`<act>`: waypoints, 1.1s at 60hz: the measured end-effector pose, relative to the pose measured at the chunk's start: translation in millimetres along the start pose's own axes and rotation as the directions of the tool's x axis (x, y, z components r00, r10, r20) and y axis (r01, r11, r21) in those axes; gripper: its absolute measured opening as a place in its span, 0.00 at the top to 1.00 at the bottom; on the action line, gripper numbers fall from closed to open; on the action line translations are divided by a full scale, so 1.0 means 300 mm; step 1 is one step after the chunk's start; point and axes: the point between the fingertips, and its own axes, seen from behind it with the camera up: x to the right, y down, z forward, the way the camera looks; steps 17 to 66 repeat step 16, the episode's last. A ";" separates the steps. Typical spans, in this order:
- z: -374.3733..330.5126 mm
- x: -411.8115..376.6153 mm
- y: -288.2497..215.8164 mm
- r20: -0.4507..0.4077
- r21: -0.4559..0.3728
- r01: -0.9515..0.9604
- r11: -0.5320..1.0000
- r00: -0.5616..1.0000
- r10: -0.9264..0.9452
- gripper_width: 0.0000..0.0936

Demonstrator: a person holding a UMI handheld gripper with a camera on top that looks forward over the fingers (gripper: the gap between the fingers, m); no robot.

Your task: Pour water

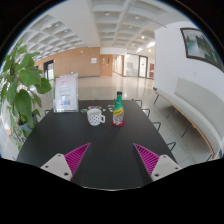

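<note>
A bottle (118, 109) with a green cap and red-orange label stands upright at the far end of the dark table (105, 150). Just left of it sits a white mug (95, 117), handle toward the bottle. My gripper (110, 159) is well short of both, over the near part of the table. Its two fingers with magenta pads (75, 157) are spread wide apart, with nothing between them.
A white sign stand (66, 92) is on the table's far left corner. A leafy plant (20, 85) rises at the left side. Chairs (148, 112) line the table's right edge, and a white bench (190, 112) runs along the right wall.
</note>
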 end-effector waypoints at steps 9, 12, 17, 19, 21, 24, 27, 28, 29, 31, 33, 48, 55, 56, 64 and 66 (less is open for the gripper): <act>-0.072 -0.005 -0.013 -0.013 0.027 0.038 0.999 0.999 -0.037 0.08; -0.087 -0.012 -0.025 -0.012 0.040 0.040 0.998 0.999 -0.039 0.09; -0.102 -0.010 -0.033 -0.015 0.050 0.036 0.998 0.999 -0.035 0.08; -0.102 -0.010 -0.033 -0.015 0.050 0.036 0.998 0.999 -0.035 0.08; -0.102 -0.010 -0.033 -0.015 0.050 0.036 0.998 0.999 -0.035 0.08; -0.102 -0.010 -0.033 -0.015 0.050 0.036 0.998 0.999 -0.035 0.08; -0.102 -0.010 -0.033 -0.015 0.050 0.036 0.998 0.999 -0.035 0.08; -0.102 -0.010 -0.033 -0.015 0.050 0.036 0.998 0.999 -0.035 0.08; -0.102 -0.010 -0.033 -0.015 0.050 0.036 0.998 0.999 -0.035 0.08; -0.102 -0.010 -0.033 -0.015 0.050 0.036 0.998 0.999 -0.035 0.08; -0.102 -0.010 -0.033 -0.015 0.050 0.036 0.998 0.999 -0.035 0.08; -0.102 -0.010 -0.033 -0.015 0.050 0.036 0.998 0.999 -0.035 0.08; -0.102 -0.010 -0.033 -0.015 0.050 0.036 0.998 0.999 -0.035 0.08; -0.102 -0.010 -0.033 -0.015 0.050 0.036 0.998 0.999 -0.035 0.08; -0.102 -0.010 -0.033 -0.015 0.050 0.036 0.998 0.999 -0.035 0.08; -0.102 -0.010 -0.033 -0.015 0.050 0.036 0.998 0.999 -0.035 0.08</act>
